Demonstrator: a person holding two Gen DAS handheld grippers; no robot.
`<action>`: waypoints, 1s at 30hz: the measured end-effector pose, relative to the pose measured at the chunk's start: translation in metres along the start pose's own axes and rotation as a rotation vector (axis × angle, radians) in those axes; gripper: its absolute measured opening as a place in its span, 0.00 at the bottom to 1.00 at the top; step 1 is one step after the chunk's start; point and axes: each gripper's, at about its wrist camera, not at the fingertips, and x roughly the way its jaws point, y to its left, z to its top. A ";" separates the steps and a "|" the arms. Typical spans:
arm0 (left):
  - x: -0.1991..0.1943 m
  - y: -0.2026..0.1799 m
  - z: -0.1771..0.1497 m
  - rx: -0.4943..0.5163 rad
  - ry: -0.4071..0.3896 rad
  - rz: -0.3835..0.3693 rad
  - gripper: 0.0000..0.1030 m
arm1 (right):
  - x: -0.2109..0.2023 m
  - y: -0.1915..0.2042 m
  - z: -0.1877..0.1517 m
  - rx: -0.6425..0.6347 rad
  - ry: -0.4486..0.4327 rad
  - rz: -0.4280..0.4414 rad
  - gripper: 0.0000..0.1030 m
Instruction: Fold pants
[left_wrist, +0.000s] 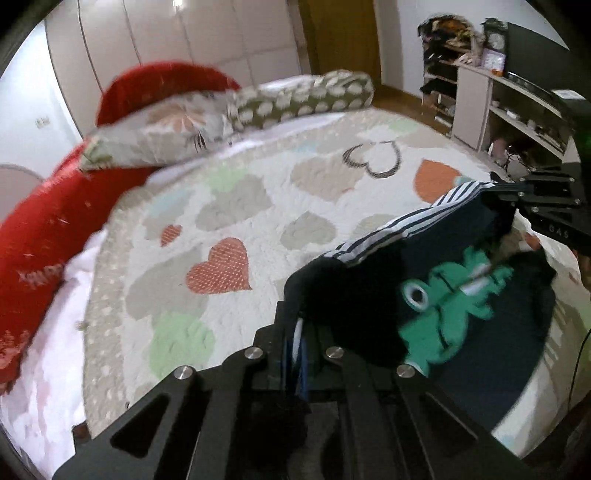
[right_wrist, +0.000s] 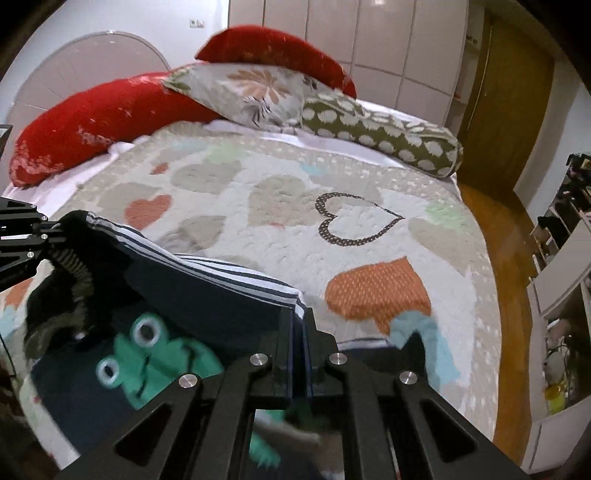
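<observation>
Left wrist view: the left hand-held gripper (left_wrist: 295, 332) is closed on one corner of the pants (left_wrist: 424, 258). Their striped edge runs up and to the right to the right hand-held gripper (left_wrist: 517, 199), so the long axis lies between both.

Right wrist view: the right hand-held gripper (right_wrist: 298, 325) pinches the other corner. The pants (right_wrist: 207, 291) hang dark blue with a green frog print, just above the bed (right_wrist: 295, 184).

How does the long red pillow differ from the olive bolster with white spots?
The long red pillow is plain red with faint pale markings and bends along the headboard side; the olive bolster with white spots is patterned, straighter, and reaches toward the bed's edge. Both lie on the bed, each partly under the floral pillow.
</observation>
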 end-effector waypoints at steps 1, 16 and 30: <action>-0.013 -0.008 -0.012 0.008 -0.018 0.008 0.05 | -0.008 0.003 -0.006 -0.001 -0.009 0.001 0.05; -0.019 -0.059 -0.141 -0.031 0.080 0.074 0.11 | -0.030 0.039 -0.145 0.170 0.008 0.112 0.08; -0.083 -0.031 -0.154 -0.068 0.024 -0.067 0.30 | -0.094 -0.053 -0.174 0.538 -0.104 -0.002 0.35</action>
